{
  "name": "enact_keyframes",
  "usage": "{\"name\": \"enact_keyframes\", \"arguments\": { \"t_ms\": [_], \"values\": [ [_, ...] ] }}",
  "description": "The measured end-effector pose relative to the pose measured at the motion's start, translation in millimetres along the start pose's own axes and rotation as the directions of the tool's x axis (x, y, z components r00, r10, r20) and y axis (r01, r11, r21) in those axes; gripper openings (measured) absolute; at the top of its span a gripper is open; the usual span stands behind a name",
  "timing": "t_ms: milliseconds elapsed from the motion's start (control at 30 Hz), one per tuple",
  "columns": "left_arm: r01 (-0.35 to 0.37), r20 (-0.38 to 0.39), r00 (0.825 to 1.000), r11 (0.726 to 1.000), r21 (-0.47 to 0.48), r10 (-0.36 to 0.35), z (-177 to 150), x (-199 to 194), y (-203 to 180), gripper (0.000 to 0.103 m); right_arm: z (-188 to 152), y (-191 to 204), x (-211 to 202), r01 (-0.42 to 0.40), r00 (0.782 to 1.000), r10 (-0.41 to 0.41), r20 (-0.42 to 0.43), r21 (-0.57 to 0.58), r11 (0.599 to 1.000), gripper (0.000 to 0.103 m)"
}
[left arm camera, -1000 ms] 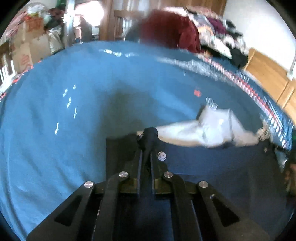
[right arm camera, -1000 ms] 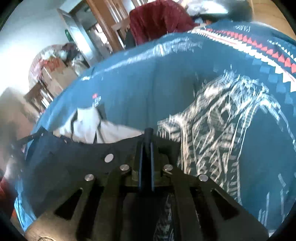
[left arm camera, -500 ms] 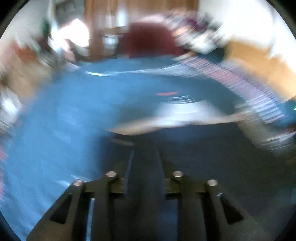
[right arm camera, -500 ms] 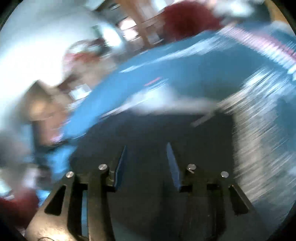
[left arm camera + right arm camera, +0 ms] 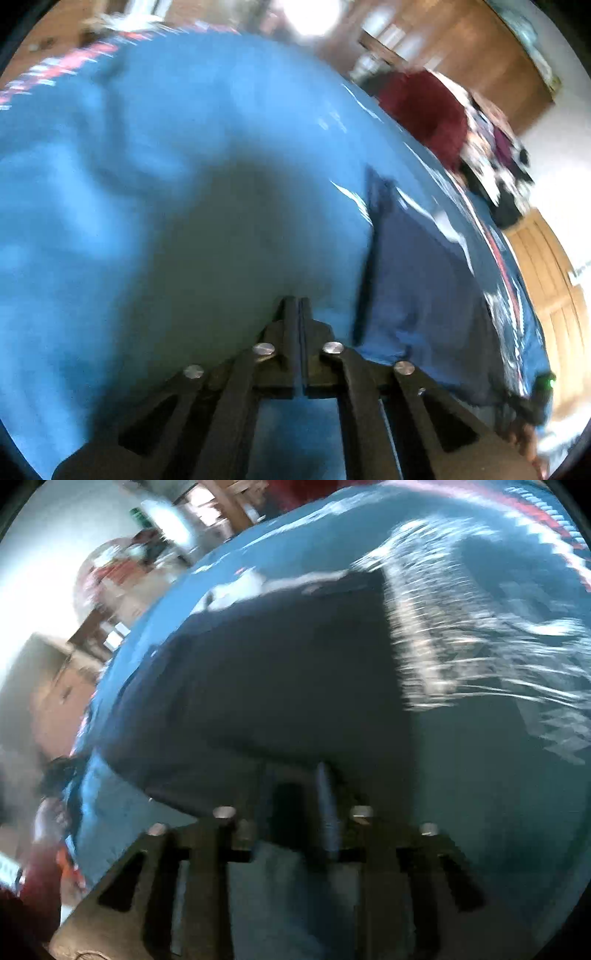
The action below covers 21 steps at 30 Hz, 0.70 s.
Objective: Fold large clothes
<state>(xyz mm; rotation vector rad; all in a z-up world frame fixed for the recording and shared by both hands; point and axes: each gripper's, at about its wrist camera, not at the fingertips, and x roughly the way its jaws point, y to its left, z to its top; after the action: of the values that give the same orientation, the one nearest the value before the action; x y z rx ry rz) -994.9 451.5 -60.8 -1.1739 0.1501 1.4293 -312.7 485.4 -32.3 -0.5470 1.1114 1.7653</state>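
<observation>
where blurred, smooth navy garment flat, blue patterned cloth beneath

Both tools are black: the left gripper and the right gripper each have angular linkage arms studded with round silver screws behind the fingers.

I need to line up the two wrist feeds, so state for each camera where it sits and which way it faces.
Left wrist: on the left gripper, looking along its closed fingers over the blue bedspread; the dark garment lies to the right.
Right wrist: on the right gripper, fingers parted, facing the dark garment and the bedspread's white pattern; the view is blurred.
Shared: bedspread and dark garment.
</observation>
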Motion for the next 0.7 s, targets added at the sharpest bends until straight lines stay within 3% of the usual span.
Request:
{"name": "enact_keyframes", "arguments": {
  "t_ms": [67, 100, 133, 200, 300, 400, 567, 600, 633, 700],
  "values": [
    [0.161, 0.02, 0.987, 0.987, -0.002, -0.161, -9.9, -19.1, -18.9, 0.011, -11.5, 12.7, -18.6, 0.002, 0.999, -0.002, 0.048, 0.003, 1.0, 0.059],
    [0.22, 0.005, 0.976, 0.976, 0.008, -0.22, -17.9, -19.5, -32.5, 0.027, -15.9, 17.0, -21.6, -0.005, 0.999, 0.005, 0.054, 0.006, 1.0, 0.061],
    [0.264, -0.018, 0.964, 0.965, 0.001, -0.264, -23.6, -14.1, -39.8, 0.044, -18.3, 20.1, -23.2, -0.015, 0.998, 0.014, 0.055, 0.011, 1.0, 0.061],
    [0.296, -0.095, 0.95, 0.955, -0.039, -0.298, -40.1, 13.0, -53.7, 0.048, -26.7, 33.2, -16.2, -0.044, 0.998, 0.044, 0.041, 0.013, 0.999, 0.061],
    [0.237, -0.153, 0.956, 0.966, -0.104, -0.251, -51.7, 47.2, -53.1, 0.046, -37.3, 44.9, -7.5, -0.06, 0.998, 0.06, 0.009, -0.01, 0.998, 0.061],
    [0.251, -0.1, 0.956, 0.947, -0.2, -0.275, -54.0, 47.6, -35.4, 0.035, -42.0, 66.3, -0.5, -0.067, 0.998, 0.067, -0.003, -0.084, 0.994, 0.062],
    [0.214, -0.122, 0.963, 0.956, -0.199, -0.241, -47.7, 67.9, -36.4, 0.035, -50.4, 57.9, 15.4, -0.089, 0.996, 0.089, -0.033, -0.02, 0.996, 0.064],
    [0.202, -0.115, 0.967, 0.958, -0.204, -0.228, -45.8, 70.6, -34.9, 0.03, -52.2, 57.1, 16.5, -0.092, 0.995, 0.092, -0.034, -0.012, 0.996, 0.064],
    [0.177, -0.106, 0.974, 0.964, -0.2, -0.201, -46.5, 68.6, -33.6, 0.015, -54.2, 56.4, 17.1, -0.094, 0.995, 0.094, -0.036, -0.008, 0.996, 0.064],
    [0.145, -0.065, 0.984, 0.964, -0.22, -0.163, -36.3, 71.0, -29.2, 0.005, -57.0, 58.3, 18.1, -0.087, 0.995, 0.087, -0.041, -0.017, 0.996, 0.063]
  ]
}}
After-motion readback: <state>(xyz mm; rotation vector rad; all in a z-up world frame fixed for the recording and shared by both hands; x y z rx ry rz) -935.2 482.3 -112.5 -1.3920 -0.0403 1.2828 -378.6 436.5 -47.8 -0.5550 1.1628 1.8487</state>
